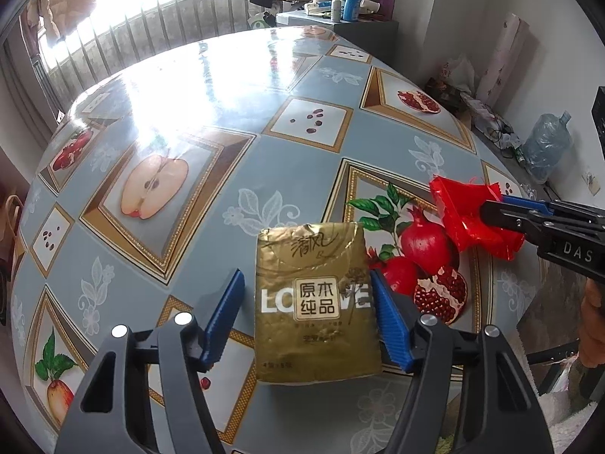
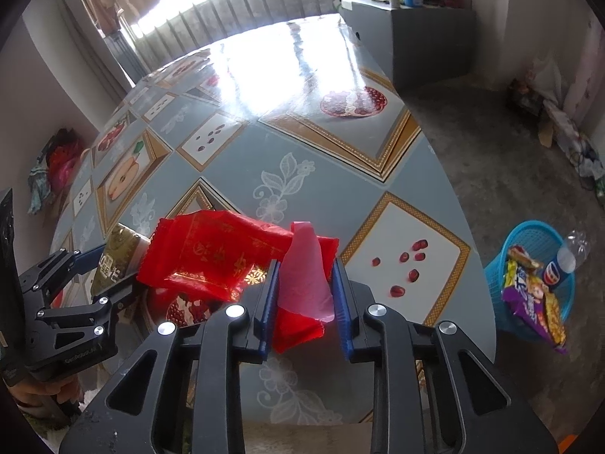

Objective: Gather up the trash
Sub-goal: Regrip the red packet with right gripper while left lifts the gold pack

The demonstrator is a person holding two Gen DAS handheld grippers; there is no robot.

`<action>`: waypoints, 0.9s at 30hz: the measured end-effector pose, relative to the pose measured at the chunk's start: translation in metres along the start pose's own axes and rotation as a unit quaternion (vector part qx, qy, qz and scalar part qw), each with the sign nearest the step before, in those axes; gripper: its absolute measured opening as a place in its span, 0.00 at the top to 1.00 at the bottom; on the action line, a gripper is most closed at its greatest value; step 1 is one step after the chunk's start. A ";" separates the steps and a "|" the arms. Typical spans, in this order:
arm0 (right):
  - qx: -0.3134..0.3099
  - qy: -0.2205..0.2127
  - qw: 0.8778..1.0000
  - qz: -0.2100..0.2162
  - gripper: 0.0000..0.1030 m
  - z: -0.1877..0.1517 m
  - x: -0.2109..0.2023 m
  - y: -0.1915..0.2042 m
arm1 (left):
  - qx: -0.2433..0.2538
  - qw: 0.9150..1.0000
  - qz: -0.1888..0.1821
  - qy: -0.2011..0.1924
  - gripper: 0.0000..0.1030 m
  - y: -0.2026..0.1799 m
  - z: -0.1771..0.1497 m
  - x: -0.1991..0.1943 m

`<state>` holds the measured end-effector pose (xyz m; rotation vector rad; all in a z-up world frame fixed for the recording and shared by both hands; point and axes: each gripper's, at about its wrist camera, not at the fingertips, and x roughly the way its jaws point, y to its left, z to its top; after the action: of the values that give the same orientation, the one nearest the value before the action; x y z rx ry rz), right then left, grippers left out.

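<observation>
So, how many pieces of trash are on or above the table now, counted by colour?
Gold: 1, the gold packet, lying on the table
Red: 1, the red wrapper, held above the table by the right hand-held gripper
Total: 2

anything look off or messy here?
The blue basket on the floor is overfull: a purple snack bag droops over its rim, and a plastic bottle pokes out at a tilt. The gold packet on the table looks creased.
</observation>
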<state>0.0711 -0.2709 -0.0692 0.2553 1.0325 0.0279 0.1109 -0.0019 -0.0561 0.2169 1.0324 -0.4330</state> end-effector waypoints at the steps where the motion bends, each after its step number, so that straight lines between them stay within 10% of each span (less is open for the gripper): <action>1: 0.001 0.000 1.000 0.000 0.79 0.000 0.000 -0.001 | 0.001 1.000 0.001 -0.001 0.37 -0.001 0.000 0.000; 27: 0.068 -0.038 0.995 0.054 0.99 -0.001 -0.021 -0.036 | -0.002 1.000 -0.006 -0.031 0.48 0.000 0.009 -0.017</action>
<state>0.0561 -0.3083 -0.0593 0.4330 0.9444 0.0456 0.1105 -0.0008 -0.0365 0.1932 0.9742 -0.4468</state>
